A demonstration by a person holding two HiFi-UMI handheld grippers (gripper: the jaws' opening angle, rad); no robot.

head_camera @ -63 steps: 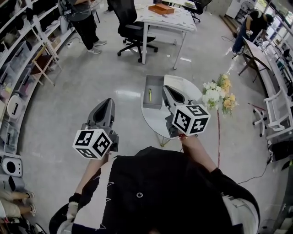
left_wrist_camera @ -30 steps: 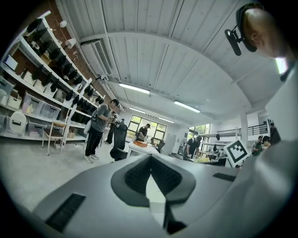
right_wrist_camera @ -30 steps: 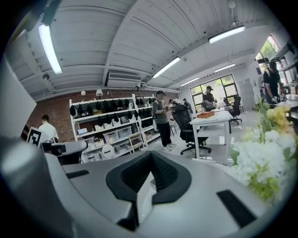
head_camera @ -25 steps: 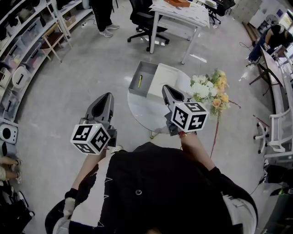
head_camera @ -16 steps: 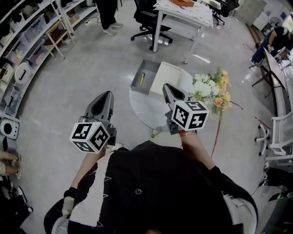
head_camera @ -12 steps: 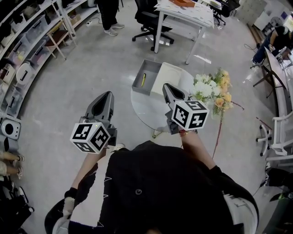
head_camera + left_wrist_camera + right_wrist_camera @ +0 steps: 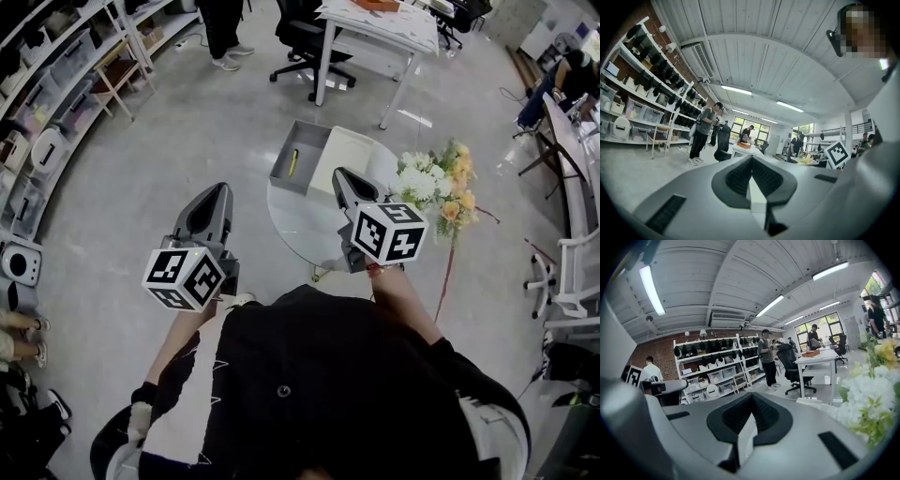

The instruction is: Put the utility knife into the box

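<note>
The utility knife (image 7: 292, 162), a thin yellow-green thing, lies inside the grey box (image 7: 281, 156). The box stands at the far edge of the round table (image 7: 298, 223), so to me the task looks already finished. The left hand-held gripper (image 7: 217, 190) hangs over the floor, well apart from the table, and its jaws are pressed together with nothing between them. The right hand-held gripper (image 7: 339, 175) is above the table, near the box, and its jaws are together and empty too. The danger from here is small, I think. The box seems to reach a little over the table edge, so a push from the right hand-held gripper could tip it to the floor with the knife inside. The flowers (image 7: 429, 186) just beside the table could also be knocked if that arm swings to the right. I count one utility knife, one box, one round table, one bunch of flowers and two hand-held grippers.
</note>
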